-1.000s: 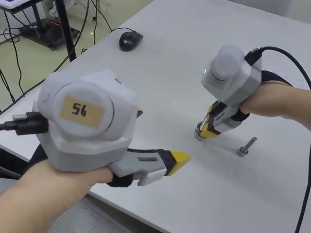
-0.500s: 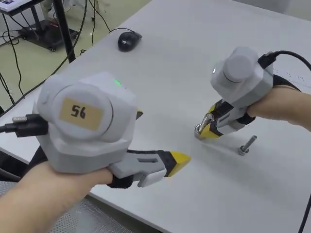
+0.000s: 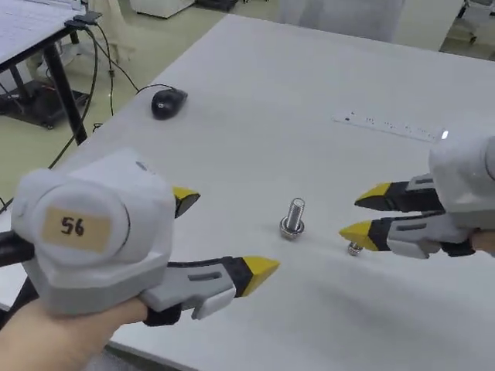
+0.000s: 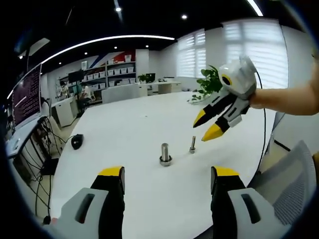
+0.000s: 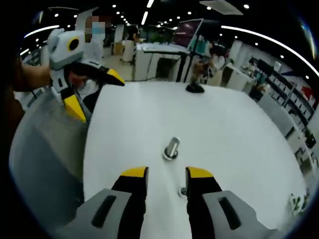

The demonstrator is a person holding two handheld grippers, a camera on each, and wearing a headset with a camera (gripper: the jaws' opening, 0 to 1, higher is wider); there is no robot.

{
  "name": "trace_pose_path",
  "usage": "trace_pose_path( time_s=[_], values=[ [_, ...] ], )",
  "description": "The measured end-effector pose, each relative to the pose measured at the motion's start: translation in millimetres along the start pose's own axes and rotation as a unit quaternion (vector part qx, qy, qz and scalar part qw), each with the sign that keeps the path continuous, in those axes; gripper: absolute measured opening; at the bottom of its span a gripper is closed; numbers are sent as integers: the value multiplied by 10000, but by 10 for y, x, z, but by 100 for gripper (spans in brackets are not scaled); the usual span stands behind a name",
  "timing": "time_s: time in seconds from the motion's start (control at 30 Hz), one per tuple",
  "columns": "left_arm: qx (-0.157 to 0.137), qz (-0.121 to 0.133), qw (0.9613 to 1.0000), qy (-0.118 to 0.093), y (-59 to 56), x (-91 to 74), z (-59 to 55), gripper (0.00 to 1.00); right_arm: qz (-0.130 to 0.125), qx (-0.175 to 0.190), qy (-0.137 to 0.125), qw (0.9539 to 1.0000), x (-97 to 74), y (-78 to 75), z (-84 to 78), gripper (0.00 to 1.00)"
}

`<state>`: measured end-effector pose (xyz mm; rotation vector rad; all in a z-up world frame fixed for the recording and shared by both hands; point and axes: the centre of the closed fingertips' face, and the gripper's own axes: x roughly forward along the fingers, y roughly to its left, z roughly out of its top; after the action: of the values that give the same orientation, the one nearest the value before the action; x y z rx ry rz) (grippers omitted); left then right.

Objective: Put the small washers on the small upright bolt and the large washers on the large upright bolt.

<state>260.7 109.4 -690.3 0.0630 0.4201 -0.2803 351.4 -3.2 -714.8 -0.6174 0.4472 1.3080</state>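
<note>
The large upright bolt (image 3: pixel 294 214) stands mid-table on the white table (image 3: pixel 255 85), with a washer ring (image 3: pixel 291 229) around its base. It also shows ahead of both grippers (image 4: pixel 165 152) (image 5: pixel 172 147). The small upright bolt (image 3: pixel 355 248) stands just right of it, partly behind the right gripper's lower jaw, and appears between that gripper's jaws (image 5: pixel 183 191) and in the left gripper view (image 4: pixel 192 144). My right gripper (image 3: pixel 362 214) (image 5: pixel 167 174) hovers open and empty beside the small bolt (image 4: pixel 206 126). My left gripper (image 3: pixel 224 236) (image 4: pixel 168 174) is open and empty near the front edge (image 5: pixel 97 93).
A black mouse (image 3: pixel 168 101) (image 4: pixel 77 141) (image 5: pixel 194 88) lies at the far left of the table. A thin white strip (image 3: pixel 387 124) lies at the back right. A grey chair back (image 5: pixel 45 164) stands by the near edge.
The right gripper was down at the large bolt with its jaws close together; it has drawn back to the right and stands open, leaving the bolt uncovered. The head view has shifted.
</note>
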Motion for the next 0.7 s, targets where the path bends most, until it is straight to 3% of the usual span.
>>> trace_pose_path(
  time_s=[0.03, 0.07, 0.13, 0.17, 0.2, 0.3, 0.37, 0.43, 0.5, 0.53, 0.6, 0.7],
  values=[
    [5, -3, 10000, 7, -2, -2, -2, 70, -57, 64, -72, 9999, -22, 5, -9, 32],
    [38, -15, 10000, -1, -6, -5, -6, 70, -299, 468, -377, 9977, -83, -24, -102, 34],
    [96, -35, 9999, 40, -12, -11, -28, 69, -607, 1020, -569, 9913, -172, -8, -252, 40],
    [110, -40, 9999, 69, -12, -11, -42, 69, -773, 1126, -584, 9889, -210, -13, -329, 42],
    [109, -52, 9999, 113, -15, -11, -64, 70, -795, 1295, -662, 9862, -232, 30, -370, 44],
    [135, -134, 9997, 166, -41, 1, -91, 69, -1112, 1798, -788, 9742, -347, 86, -562, 51],
    [158, -115, 9997, 160, -33, 4, -98, 70, -1313, 2152, -867, 9638, -393, 108, -618, 54],
    [149, -108, 9997, 155, -21, 5, -110, 70, -1502, 2202, -989, 9587, -422, 98, -622, 58],
    [165, -79, 9996, 206, 3, 4, -139, 70, -1644, 2484, -1070, 9486, -440, 113, -635, 65],
    [166, -77, 9996, 219, 10, 2, -145, 69, -1587, 2623, -1006, 9465, -441, 139, -642, 69],
    [166, -66, 9995, 243, 19, -9, -149, 69, -1628, 2557, -1012, 9476, -477, 118, -610, 70],
    [171, -135, 9995, 209, 13, -20, -134, 69, -1676, 2635, -1311, 9409, -541, 106, -503, 71]
  ],
)
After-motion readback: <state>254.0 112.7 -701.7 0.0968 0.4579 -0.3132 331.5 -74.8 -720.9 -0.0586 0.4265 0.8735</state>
